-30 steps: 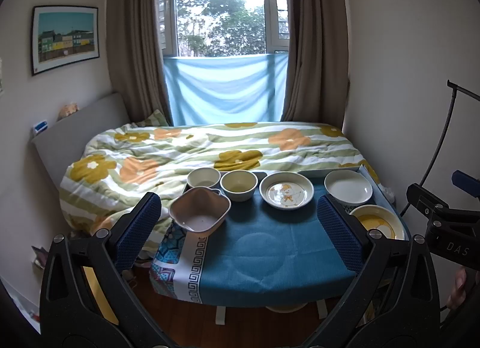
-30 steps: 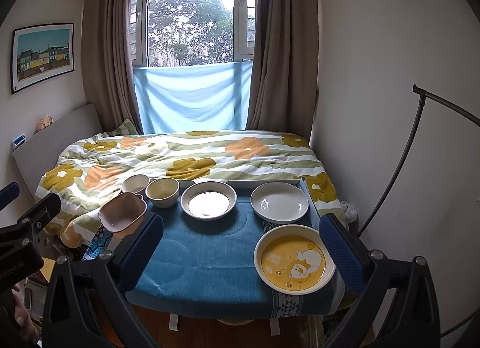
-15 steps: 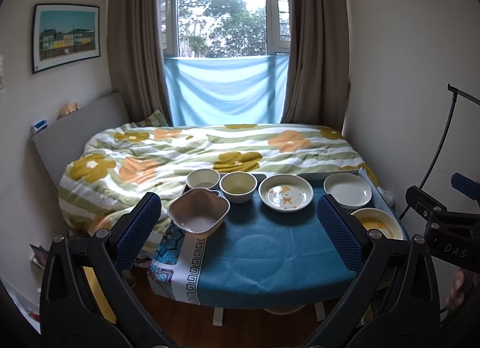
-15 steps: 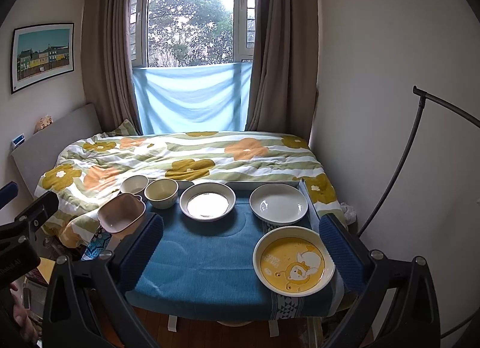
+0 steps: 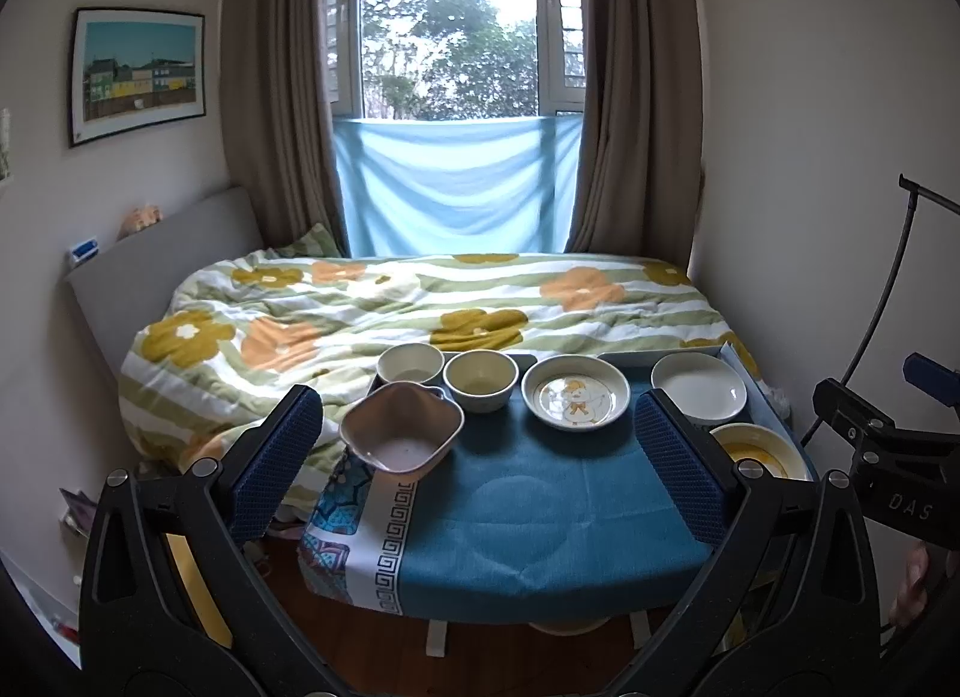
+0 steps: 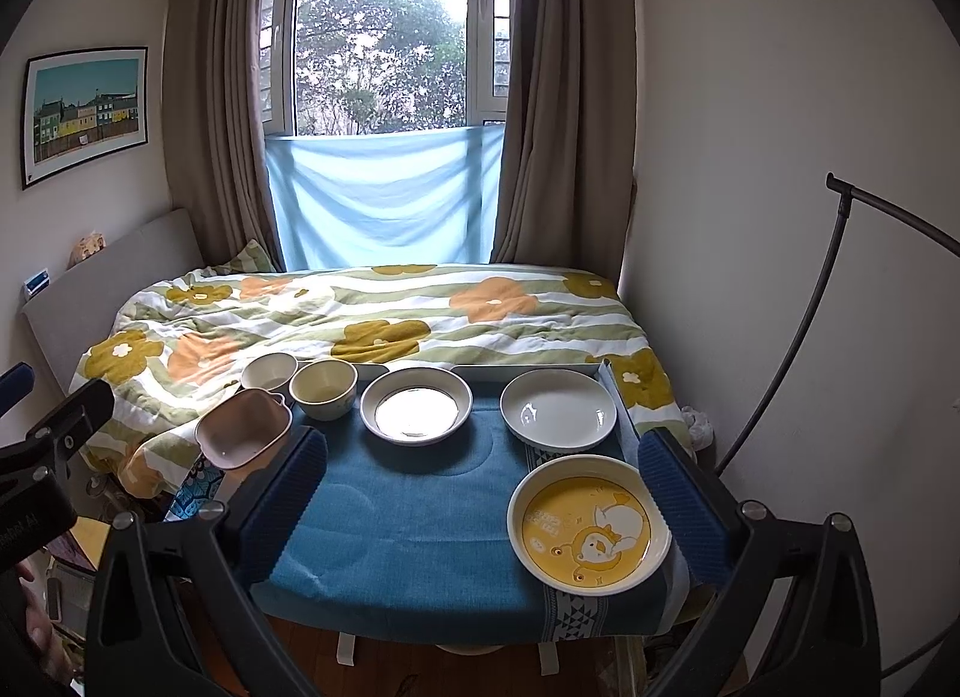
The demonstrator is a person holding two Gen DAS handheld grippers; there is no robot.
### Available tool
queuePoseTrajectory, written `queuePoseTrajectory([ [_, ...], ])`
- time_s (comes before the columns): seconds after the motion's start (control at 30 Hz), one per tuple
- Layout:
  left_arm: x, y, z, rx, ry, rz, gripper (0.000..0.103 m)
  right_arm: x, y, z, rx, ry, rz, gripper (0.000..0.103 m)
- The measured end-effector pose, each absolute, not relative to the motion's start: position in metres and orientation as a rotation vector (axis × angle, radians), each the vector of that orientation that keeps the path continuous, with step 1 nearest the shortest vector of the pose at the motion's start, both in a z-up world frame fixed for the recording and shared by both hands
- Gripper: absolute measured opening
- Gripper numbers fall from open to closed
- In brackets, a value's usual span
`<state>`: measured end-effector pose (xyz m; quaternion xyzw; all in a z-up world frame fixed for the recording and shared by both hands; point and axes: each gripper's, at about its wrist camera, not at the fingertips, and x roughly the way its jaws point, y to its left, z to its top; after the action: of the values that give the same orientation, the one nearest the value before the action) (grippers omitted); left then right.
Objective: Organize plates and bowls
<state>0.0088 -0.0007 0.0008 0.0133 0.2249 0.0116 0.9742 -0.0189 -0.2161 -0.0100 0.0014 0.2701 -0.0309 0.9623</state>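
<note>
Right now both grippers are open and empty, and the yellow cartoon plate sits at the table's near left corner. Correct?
Not quite. The yellow cartoon plate sits at the table's near right corner, as the right wrist view shows. Both grippers, left and right, are open and empty.

This is a bedroom in a home. A bed with a flowery green-and-orange quilt (image 5: pixel 420 313) fills it. Long brown curtains (image 6: pixel 564 114) hang by the window.

Six dishes, all upright and empty, on the blue-clothed table (image 6: pixel 390 547). Far edge, left to right: small white bowl (image 6: pixel 269 371), cream bowl (image 6: pixel 324 389), white deep cartoon-print plate (image 5: pixel 575 400), plain white plate (image 6: pixel 558 410). Pink lobed bowl (image 5: pixel 402 436) overhangs the left edge. Yellow cartoon plate (image 6: pixel 588 524) at the near right corner.
</note>
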Motion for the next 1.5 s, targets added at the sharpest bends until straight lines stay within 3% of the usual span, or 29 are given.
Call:
queuePoseTrajectory([
  [0.83, 0.027, -0.006, -0.011, 0.069, 0.515, -0.086, 0.102, -0.014, -0.221, -0.019, 0.060, 0.579, -0.097, 0.103],
  [1.2, 0.101, -0.079, -0.082, 0.034, 0.749, -0.373, 0.102, 0.005, -0.319, -0.092, 0.223, 0.775, -0.161, 0.103],
  [1.43, 0.173, -0.173, -0.170, 0.032, 1.005, -0.485, 0.102, 0.034, -0.412, -0.169, 0.397, 0.940, -0.076, 0.102],
  [1.5, 0.191, -0.193, -0.198, 0.018, 1.076, -0.507, 0.102, 0.041, -0.434, -0.194, 0.458, 0.982, -0.041, 0.097],
])
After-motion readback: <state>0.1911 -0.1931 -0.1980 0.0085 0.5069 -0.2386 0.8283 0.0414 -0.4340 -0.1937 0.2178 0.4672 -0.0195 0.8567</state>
